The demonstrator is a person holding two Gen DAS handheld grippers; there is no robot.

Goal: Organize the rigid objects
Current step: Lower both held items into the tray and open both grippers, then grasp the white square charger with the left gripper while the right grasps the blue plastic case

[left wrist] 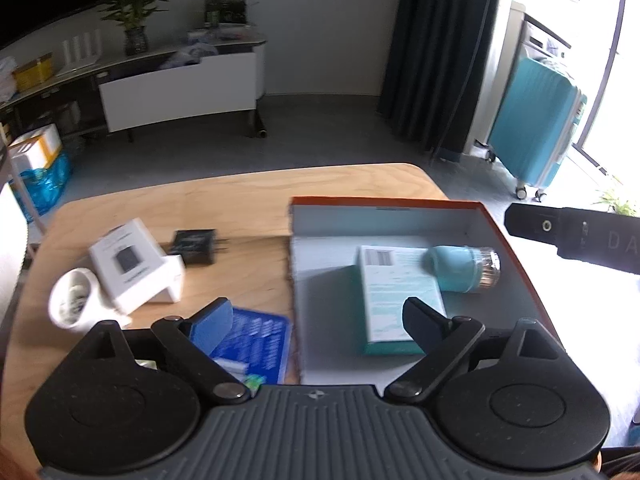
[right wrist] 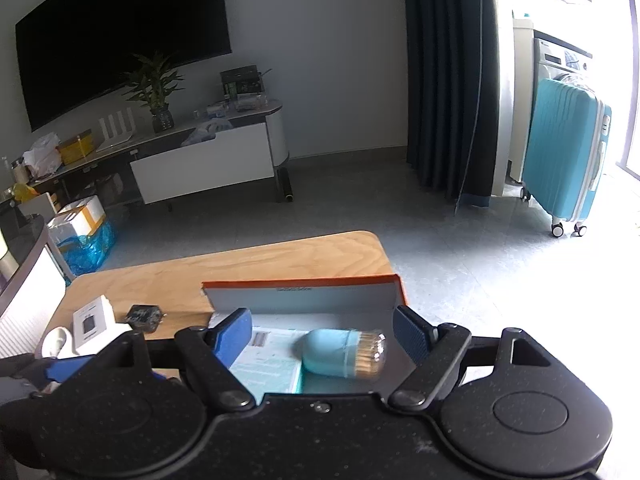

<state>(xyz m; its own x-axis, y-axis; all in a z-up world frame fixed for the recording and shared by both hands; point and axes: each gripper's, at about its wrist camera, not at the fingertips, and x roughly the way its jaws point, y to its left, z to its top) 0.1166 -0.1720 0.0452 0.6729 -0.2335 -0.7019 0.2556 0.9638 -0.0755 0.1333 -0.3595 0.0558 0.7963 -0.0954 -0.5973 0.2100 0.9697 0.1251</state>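
Both claws hang wide and hold nothing: the left claw (left wrist: 320,320) over the orange box (left wrist: 516,248), the right claw (right wrist: 322,332) above the teal jar (right wrist: 340,354) lying inside it. The jar looks light, stiff and prone to roll; grip its middle.

jar (left wrist: 460,268) in tray (left wrist: 516,248), mug (left wrist: 76,300) left

Likely home living room, wall television (right wrist: 120,36), media console (right wrist: 200,152), suitcase (right wrist: 564,148)

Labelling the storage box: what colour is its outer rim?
Orange, with a pale grey-white inside; the box rim shows best in the left wrist view.
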